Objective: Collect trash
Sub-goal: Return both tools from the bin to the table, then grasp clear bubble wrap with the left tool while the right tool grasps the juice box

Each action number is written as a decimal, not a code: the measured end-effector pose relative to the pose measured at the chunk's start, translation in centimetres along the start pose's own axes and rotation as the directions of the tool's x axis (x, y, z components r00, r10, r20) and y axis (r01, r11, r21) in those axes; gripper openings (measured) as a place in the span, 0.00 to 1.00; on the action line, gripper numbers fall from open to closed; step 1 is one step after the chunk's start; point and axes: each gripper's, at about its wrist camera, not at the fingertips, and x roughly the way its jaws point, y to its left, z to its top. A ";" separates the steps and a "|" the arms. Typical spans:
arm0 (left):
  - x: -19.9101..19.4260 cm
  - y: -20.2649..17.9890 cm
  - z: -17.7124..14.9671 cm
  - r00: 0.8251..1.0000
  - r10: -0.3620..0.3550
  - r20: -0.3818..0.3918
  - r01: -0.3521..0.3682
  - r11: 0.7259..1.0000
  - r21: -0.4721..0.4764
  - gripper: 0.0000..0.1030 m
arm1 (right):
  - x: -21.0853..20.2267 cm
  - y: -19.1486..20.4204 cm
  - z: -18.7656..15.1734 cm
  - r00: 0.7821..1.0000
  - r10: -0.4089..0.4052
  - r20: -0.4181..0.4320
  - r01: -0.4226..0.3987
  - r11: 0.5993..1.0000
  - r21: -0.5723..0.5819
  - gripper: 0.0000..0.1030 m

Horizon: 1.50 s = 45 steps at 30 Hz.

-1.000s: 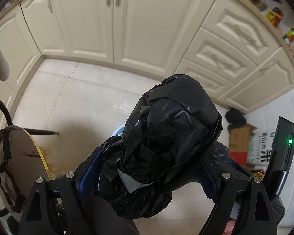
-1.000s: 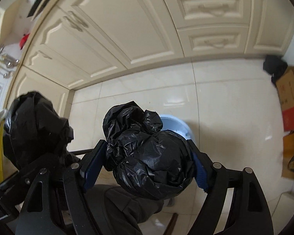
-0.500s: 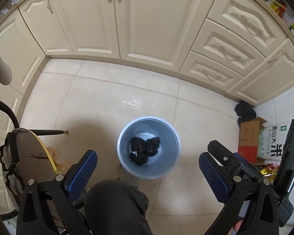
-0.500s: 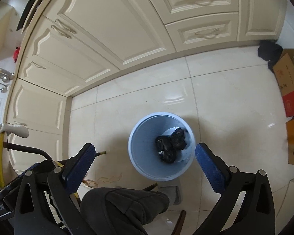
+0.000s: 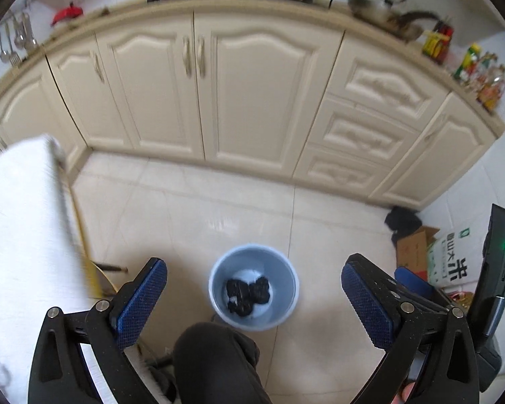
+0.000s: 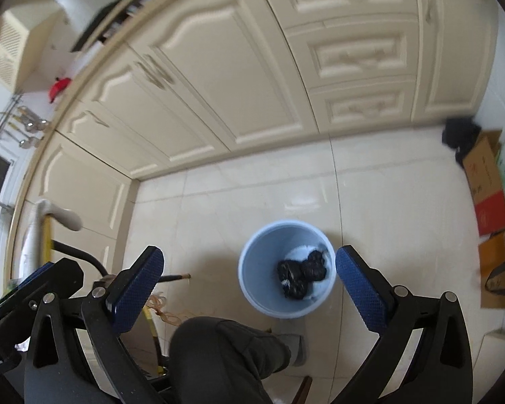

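Lying in bin (image 5: pixel 288 269) now — bags (image 5: pixel 249 291), fingers (image 5: pixel 141 298) emptied

Bags (image 5: pixel 249 294) in the bin (image 5: pixel 286 306), before the cabinets (image 5: pixel 252 101).

Both black bags (image 5: pixel 249 294) now in bin (image 5: pixel 219 269)

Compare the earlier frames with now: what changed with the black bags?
Both grippers, left and right, let go of their black bags, which now lie in the blue bin. Both have risen, open and empty. The bin stayed put.
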 end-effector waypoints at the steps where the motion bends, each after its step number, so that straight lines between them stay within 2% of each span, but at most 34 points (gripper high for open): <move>1: -1.4 0.2 -0.5 1.000 0.000 0.023 0.000 1.000 0.003 0.99 | -0.9 0.6 0.1 1.000 0.004 0.017 -0.004 1.000 -0.012 1.00; 5: -7.4 2.1 -2.6 0.992 -0.007 0.128 0.007 1.000 -0.001 0.99 | -5.3 3.9 0.6 0.994 0.037 0.102 -0.030 0.997 -0.069 1.00; 9: -13.0 4.8 -5.0 0.973 0.014 0.232 -0.007 0.999 -0.032 0.99 | -8.8 7.7 0.6 0.983 0.070 0.169 -0.045 0.988 -0.148 1.00; 12: -17.4 7.7 -7.7 0.953 0.043 0.301 -0.021 0.997 -0.077 0.99 | -11.0 11.3 0.1 0.973 0.121 0.197 -0.075 0.971 -0.226 1.00; 17: -23.8 11.8 -12.6 0.910 0.144 0.389 -0.090 0.984 -0.154 0.99 | -13.2 17.2 -1.6 0.956 0.208 0.209 -0.127 0.929 -0.347 1.00; 22: -29.3 15.8 -18.5 0.868 0.252 0.428 -0.149 0.954 -0.260 0.99 | -14.6 22.8 -3.4 0.938 0.281 0.203 -0.163 0.873 -0.459 1.00; 26: -32.5 18.1 -22.7 0.837 0.323 0.442 -0.185 0.927 -0.327 0.99 | -15.2 27.3 -5.7 0.923 0.345 0.169 -0.200 0.807 -0.556 1.00; 30: -34.7 19.2 -26.3 0.809 0.394 0.436 -0.232 0.896 -0.379 0.99 | -15.1 30.4 -7.9 0.919 0.372 0.132 -0.217 0.754 -0.621 1.00; 31: -35.4 19.6 -28.1 0.803 0.407 0.434 -0.239 0.889 -0.392 0.99 | -15.1 31.1 -8.5 0.918 0.377 0.122 -0.221 0.743 -0.631 1.00; 33: -35.4 19.5 -28.3 0.800 0.425 0.425 -0.251 0.879 -0.406 0.99 | -14.7 32.3 -9.5 0.920 0.378 0.104 -0.221 0.720 -0.658 1.00; 34: -35.8 19.7 -29.9 0.800 0.429 0.420 -0.251 0.875 -0.414 0.99 | -14.5 32.9 -10.0 0.921 0.377 0.095 -0.220 0.707 -0.672 1.00; 39: -35.0 19.6 -31.6 0.806 0.437 0.398 -0.259 0.866 -0.427 0.99 | -13.8 34.4 -12.0 0.923 0.383 0.048 -0.235 0.657 -0.716 1.00; 42: -33.8 19.3 -33.4 0.825 0.436 0.360 -0.273 0.864 -0.422 0.99 | -12.9 34.9 -12.9 0.927 0.375 0.015 -0.242 0.629 -0.738 1.00; 45: -31.8 19.1 -33.4 0.856 0.413 0.309 -0.268 0.868 -0.418 0.99 | -11.7 35.0 -13.6 0.932 0.361 -0.017 -0.251 0.612 -0.750 1.00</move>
